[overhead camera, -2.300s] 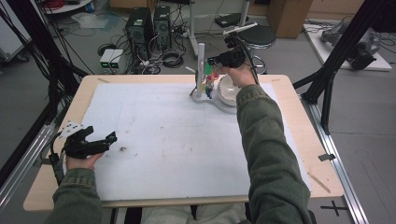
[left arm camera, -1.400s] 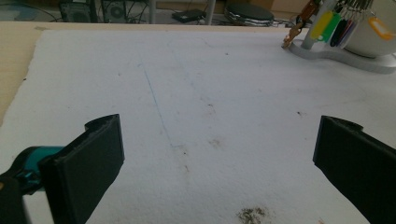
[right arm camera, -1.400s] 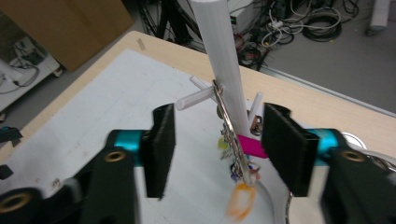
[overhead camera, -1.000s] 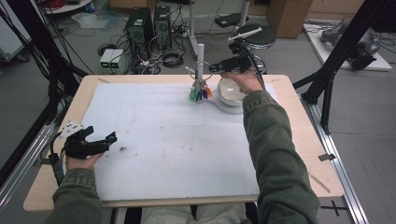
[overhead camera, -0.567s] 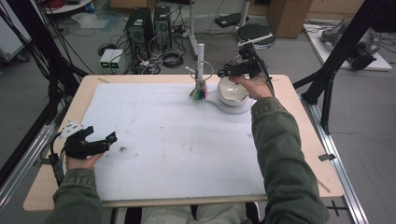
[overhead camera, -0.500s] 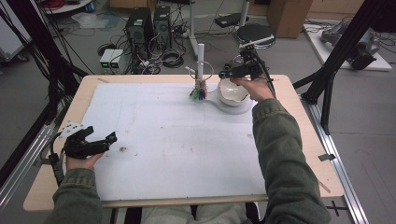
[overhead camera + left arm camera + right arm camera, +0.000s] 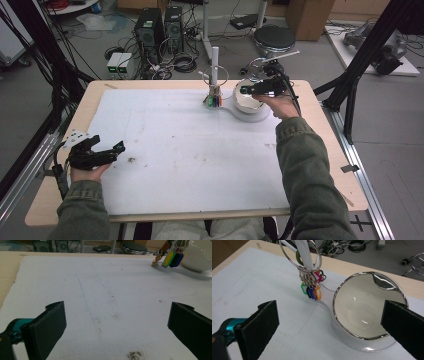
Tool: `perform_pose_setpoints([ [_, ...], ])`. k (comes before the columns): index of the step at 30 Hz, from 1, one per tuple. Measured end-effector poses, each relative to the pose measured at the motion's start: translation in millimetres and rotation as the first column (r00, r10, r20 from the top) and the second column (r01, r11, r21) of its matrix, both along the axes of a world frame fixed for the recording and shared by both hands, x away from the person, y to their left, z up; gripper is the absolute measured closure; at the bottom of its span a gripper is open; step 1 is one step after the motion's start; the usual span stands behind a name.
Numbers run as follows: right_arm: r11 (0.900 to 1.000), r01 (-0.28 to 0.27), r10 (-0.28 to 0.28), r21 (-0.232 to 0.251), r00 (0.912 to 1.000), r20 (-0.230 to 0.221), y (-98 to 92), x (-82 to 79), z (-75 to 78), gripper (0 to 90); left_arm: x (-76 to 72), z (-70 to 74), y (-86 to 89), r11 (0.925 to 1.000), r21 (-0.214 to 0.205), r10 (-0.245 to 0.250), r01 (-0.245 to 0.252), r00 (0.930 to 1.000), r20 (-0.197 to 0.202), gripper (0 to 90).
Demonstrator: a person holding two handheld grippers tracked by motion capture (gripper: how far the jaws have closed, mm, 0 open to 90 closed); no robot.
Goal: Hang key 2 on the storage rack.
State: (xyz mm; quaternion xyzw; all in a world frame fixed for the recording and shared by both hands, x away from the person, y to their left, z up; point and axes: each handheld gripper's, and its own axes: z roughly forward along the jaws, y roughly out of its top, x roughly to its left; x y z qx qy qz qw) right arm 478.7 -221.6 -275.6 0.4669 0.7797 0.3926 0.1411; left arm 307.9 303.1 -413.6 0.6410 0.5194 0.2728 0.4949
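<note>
White bowl with a silver rim sits near the table's far edge, beside the key ring on its post. Right gripper hovers over it, jaws just opened wide, empty; left gripper rests open by the near-left corner.

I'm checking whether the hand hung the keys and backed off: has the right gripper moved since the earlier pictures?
Yes. The right gripper has shifted rightward from the white post to above the bowl, jaws just opened, nothing between them.
</note>
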Motion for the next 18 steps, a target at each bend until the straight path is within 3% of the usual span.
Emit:
perform_pose_setpoints([
  [18, 0.9999, -0.009, 0.009, -0.012, 0.9994, 0.032, -14.8, -18.9, -15.0, 0.6, 0.0, -0.1, -0.2, 1.0000, -0.003, 0.005, -0.005, 1.0000, -0.002, 2.3],
])
